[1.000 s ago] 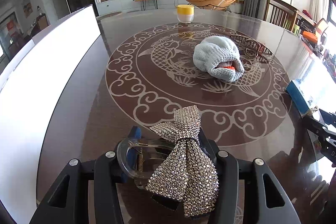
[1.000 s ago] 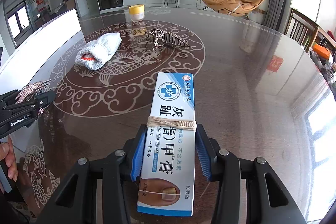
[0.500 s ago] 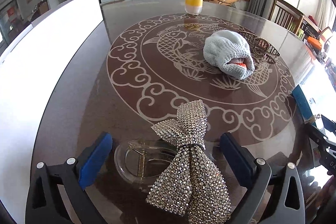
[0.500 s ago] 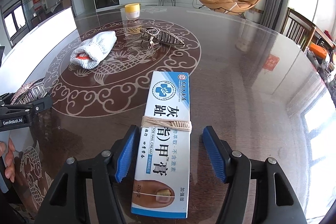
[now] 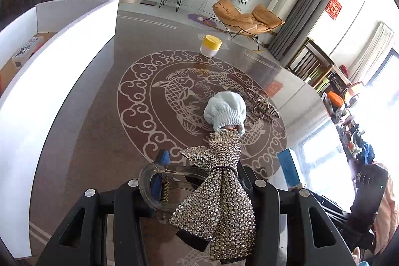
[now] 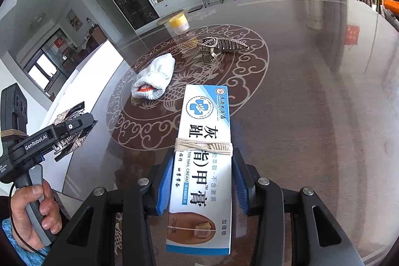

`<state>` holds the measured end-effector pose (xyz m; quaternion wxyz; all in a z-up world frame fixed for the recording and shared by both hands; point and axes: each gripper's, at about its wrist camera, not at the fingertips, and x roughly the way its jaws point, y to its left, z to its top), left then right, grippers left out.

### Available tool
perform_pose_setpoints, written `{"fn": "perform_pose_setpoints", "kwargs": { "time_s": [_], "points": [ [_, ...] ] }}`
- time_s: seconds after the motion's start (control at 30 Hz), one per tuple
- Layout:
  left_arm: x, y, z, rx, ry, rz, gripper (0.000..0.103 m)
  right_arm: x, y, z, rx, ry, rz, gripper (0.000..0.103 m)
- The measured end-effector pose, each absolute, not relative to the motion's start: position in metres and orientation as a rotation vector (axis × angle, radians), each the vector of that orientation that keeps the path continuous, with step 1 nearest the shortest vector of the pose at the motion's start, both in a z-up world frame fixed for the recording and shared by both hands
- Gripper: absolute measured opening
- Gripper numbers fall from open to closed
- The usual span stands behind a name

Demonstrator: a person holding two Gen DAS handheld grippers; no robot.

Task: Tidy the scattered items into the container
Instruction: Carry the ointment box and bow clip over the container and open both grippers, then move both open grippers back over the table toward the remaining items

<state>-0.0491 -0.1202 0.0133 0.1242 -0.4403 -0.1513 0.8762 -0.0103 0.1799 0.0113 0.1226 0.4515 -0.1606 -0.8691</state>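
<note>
My left gripper (image 5: 202,166) is shut on a rhinestone bow hair clip (image 5: 219,181) and holds it raised above the table; it also shows in the right wrist view (image 6: 72,126). My right gripper (image 6: 203,181) is shut on a blue-and-white nail cream box (image 6: 203,153) bound with a rubber band, lifted off the table. The white container (image 5: 62,61) stands along the table's left side. A pale knitted sock (image 5: 225,111) (image 6: 154,81), a dark claw hair clip (image 5: 261,105) (image 6: 222,46) and a yellow-lidded jar (image 5: 211,45) (image 6: 179,24) lie on the table.
The dark round table (image 6: 311,91) has a pale fish pattern at its middle. Inside the white container lie some flat printed items (image 5: 27,49). Chairs (image 5: 314,64) stand beyond the table's far right edge.
Both grippers opened half a second ago, then closed again on the bow clip and the box. Both now hold their items lifted, and the views have tilted.
</note>
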Motion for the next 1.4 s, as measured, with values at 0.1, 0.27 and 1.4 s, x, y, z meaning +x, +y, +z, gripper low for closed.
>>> {"fn": "perform_pose_setpoints", "kwargs": {
  "time_s": [0.1, 0.27, 1.4],
  "points": [
    [-0.055, -0.161, 0.056, -1.266, -0.528, 2.564, 0.047, -0.027, 0.140, 0.037, 1.264, -0.469, -2.441, 0.044],
    [-0.069, -0.256, 0.139, -1.293, -0.380, 2.701, 0.047, -0.063, 0.038, 0.111, 1.099, -0.368, -2.301, 0.044],
    [-0.066, -0.446, 0.087, -1.666, -0.215, 3.070, 0.091, -0.138, -0.244, 0.079, 1.189, -0.190, -2.058, 0.052]
  ]
}}
